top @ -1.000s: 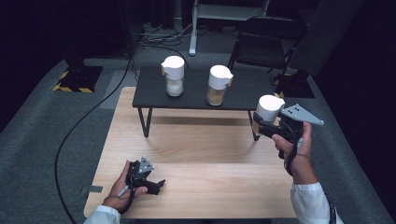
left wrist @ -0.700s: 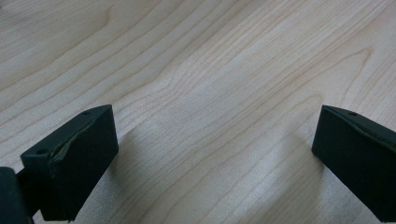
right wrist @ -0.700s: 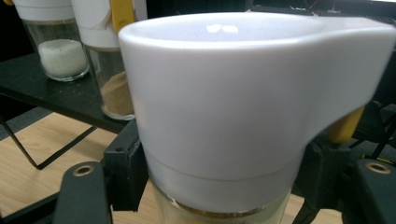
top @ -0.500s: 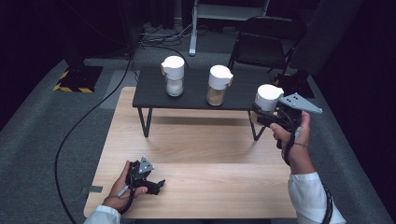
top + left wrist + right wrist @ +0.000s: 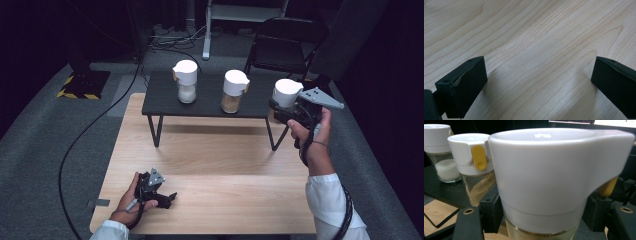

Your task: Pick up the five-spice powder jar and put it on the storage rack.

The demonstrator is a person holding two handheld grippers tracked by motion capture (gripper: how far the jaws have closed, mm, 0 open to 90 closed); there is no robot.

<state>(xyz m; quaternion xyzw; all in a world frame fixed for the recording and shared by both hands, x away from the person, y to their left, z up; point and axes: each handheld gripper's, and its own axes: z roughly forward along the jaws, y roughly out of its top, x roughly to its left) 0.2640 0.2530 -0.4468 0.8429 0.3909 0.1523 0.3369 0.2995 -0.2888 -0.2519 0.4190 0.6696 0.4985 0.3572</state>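
1. The held jar point(image 5: 541, 185), a glass container with a tall white lid, sits clamped between the two black fingers point(image 5: 490, 212) of the right gripper point(image 5: 292, 107). The glass body is squeezed just under the lid's lower edge, one finger on each side of it.
2. In the right gripper view a yellow tab point(image 5: 607, 187) hangs under the lid's jutting lip, just above the finger on that side.
3. In the high view the jar is held upright at the right end of the small black table point(image 5: 210, 100), close to its corner; whether its base touches the tabletop cannot be told.
4. Beyond the fingers, the middle jar point(image 5: 477, 167) stands on the black table with tan grains inside and a yellow tab on its white lid, near the held jar but apart from it.
5. Farther along the same line, the far jar point(image 5: 441, 152) holds white grains and stands well clear of the fingers, at the black table's left part.
6. The black table rests on the wooden table point(image 5: 210, 165), which spreads out below and toward the person.
7. The left gripper point(image 5: 157, 192) lies low on the wooden table near its front edge, well apart from all three jars. Its fingers point(image 5: 464, 85) stand wide apart with bare wood between them.
8. A dark folding chair point(image 5: 287, 42) stands behind the black table.
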